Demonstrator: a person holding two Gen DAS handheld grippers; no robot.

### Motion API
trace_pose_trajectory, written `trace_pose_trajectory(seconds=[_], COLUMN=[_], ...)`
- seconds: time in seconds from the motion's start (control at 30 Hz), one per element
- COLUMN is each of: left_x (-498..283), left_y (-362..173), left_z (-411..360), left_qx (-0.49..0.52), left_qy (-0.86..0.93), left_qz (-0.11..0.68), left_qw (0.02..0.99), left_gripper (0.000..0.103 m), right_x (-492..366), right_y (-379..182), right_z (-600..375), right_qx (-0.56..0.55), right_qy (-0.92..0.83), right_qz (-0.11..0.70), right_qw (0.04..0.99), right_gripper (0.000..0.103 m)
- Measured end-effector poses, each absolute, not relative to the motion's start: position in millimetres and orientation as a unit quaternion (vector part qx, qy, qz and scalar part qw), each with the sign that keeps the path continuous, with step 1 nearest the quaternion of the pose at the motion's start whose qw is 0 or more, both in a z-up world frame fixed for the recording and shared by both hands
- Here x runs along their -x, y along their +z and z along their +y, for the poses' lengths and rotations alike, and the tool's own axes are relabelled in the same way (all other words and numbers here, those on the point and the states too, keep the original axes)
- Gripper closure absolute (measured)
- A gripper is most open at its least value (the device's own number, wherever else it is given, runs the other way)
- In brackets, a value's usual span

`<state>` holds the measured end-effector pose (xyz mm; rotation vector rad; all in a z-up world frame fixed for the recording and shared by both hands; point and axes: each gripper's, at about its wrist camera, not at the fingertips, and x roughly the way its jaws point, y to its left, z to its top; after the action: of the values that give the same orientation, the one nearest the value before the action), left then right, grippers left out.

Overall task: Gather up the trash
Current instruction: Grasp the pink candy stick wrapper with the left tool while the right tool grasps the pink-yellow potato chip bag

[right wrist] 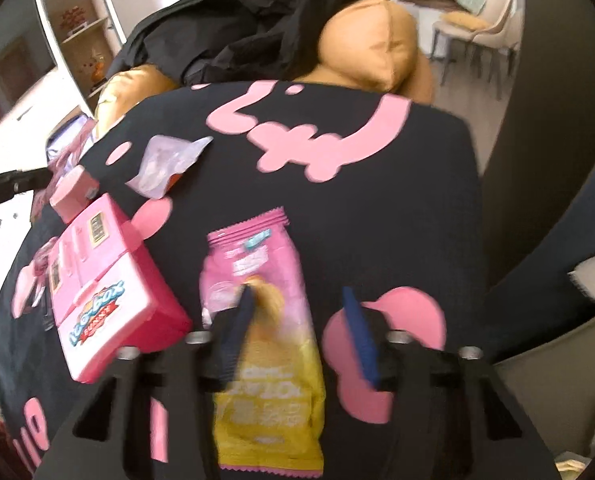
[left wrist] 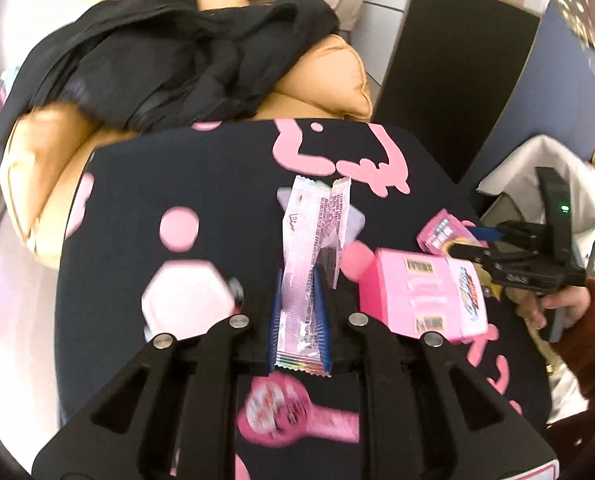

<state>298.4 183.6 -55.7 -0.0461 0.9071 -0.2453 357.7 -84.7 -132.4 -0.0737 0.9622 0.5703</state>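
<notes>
Black desk (left wrist: 201, 184) with pink blobs, tan cushion beyond; left tongs (left wrist: 299, 312) clenched on clear wrapper (left wrist: 309, 240), light, crinkly, slick, pinched low at the seam; right tongs (right wrist: 297, 332) spread wide over pink-yellow pouch (right wrist: 257, 320) lying flat beside pink box (right wrist: 109, 300) — limp foil, best nipped at an edge

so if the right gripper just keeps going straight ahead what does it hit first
Probably the pink-and-yellow snack bag: it already lies between the open jaws of the right gripper, nearer the left one. Beyond it is bare tablecloth, then the tan cushion, though depth is hard to judge.
</notes>
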Motion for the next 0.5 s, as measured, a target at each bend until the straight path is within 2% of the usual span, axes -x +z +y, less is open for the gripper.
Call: trace_pose_trajectory(seconds=[0.1,0.13,0.5], left_x=[-278,-270,-207], left_y=[-62,-64,-61], left_z=[188,188,181], left_qx=[0.043,0.049,0.079], left_qy=[-0.110,-0.108,-0.094], left_qz=[0.435,0.434,0.402], left_qw=[0.893,0.893,0.908], left_gripper=[0.088,0.088,0.088], right_x=[-351,-347,-282], right_y=[-129,-126,-77], right_z=[-80,-77,-76], right_qx=[0.031,0.036,0.074], right_qy=[0.292,0.292,0.261], right_qz=[0.456,0.453,0.407], right_qw=[0.840,0.842,0.872], right_gripper=[0.089,0.090,0.093])
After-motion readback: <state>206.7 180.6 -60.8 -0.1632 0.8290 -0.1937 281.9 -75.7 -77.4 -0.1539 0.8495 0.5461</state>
